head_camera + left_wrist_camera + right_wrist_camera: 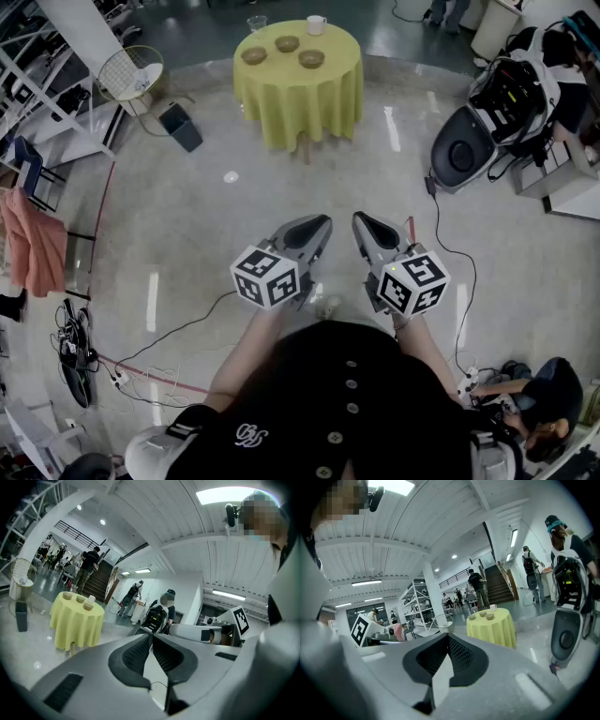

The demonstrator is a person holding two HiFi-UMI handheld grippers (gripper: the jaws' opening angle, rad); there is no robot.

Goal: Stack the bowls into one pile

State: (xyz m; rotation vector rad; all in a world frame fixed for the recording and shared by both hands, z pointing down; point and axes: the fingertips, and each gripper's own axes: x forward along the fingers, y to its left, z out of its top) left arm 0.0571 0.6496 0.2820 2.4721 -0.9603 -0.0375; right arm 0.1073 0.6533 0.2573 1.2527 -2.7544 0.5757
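Jaws are pressed together and empty on your left gripper (322, 225) and right gripper (362, 221); bowls (287, 44) sit well ahead on the yellow table (309, 103).

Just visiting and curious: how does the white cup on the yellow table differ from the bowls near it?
The cup is white; the three bowls are dull brown. The cup is narrow and tall; the bowls are low and wide. The cup stands at the far edge of the table; the bowls sit nearer the person. All stand upright, apart, on the yellow cloth.
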